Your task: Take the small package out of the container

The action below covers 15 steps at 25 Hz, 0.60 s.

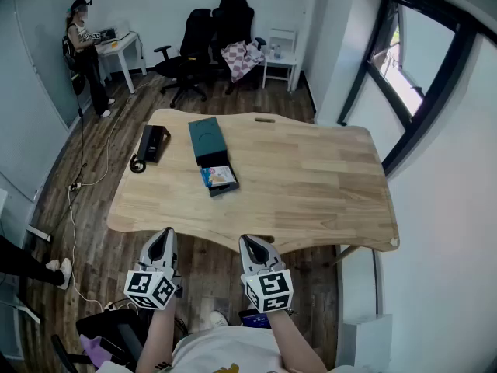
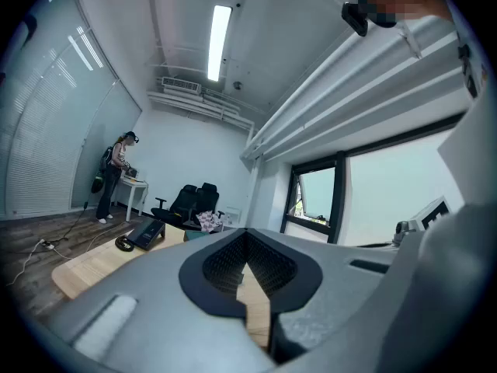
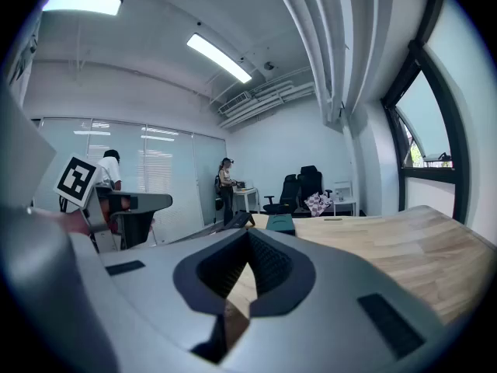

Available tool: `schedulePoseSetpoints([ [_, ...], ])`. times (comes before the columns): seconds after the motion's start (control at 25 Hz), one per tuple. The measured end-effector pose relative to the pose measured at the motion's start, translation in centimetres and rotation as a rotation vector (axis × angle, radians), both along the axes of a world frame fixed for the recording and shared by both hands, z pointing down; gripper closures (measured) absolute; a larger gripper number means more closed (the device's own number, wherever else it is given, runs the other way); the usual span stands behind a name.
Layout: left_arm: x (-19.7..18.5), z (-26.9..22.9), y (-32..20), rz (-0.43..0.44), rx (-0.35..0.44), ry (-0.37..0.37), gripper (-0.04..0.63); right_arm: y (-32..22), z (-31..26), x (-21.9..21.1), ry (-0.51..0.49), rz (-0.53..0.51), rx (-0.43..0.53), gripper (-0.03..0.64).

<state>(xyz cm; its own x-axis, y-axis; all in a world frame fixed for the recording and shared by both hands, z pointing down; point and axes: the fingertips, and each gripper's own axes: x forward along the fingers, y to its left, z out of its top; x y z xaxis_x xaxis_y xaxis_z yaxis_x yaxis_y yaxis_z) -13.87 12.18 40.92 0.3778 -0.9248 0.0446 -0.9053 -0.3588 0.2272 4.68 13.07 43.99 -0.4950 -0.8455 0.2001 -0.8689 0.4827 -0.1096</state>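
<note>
My left claw (image 1: 164, 238) was clenched on nothing and held level, short of the near edge of the table (image 1: 311, 185), I judge because the reach had not yet begun. The small package (image 1: 217, 175) lay in the open container (image 1: 227, 188) left of the table's middle, well apart from both claws. My right claw (image 1: 250, 245) was clenched empty too, tipped slightly down beside the left, waiting.

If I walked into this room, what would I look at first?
Probably the big wooden table in the middle of the room, with a dark green container on it and a small colourful package at the container's near end. Right in front, by the table's near edge, the left gripper and the right gripper are held side by side, jaws closed on nothing.
</note>
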Motion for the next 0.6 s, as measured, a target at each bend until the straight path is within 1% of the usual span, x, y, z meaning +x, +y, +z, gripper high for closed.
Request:
schedulePoseSetpoints([
  [0.36, 0.4, 0.7, -0.7, 0.0, -0.017, 0.0, 0.595, -0.9, -0.1, -0.1, 0.02, -0.016, 0.013, 0.612],
  [0.6, 0.9, 0.8, -1.3, -0.006, -0.026, -0.004, 0.595, -1.5, 0.4, 0.7, -0.04, -0.016, -0.025, 0.612],
])
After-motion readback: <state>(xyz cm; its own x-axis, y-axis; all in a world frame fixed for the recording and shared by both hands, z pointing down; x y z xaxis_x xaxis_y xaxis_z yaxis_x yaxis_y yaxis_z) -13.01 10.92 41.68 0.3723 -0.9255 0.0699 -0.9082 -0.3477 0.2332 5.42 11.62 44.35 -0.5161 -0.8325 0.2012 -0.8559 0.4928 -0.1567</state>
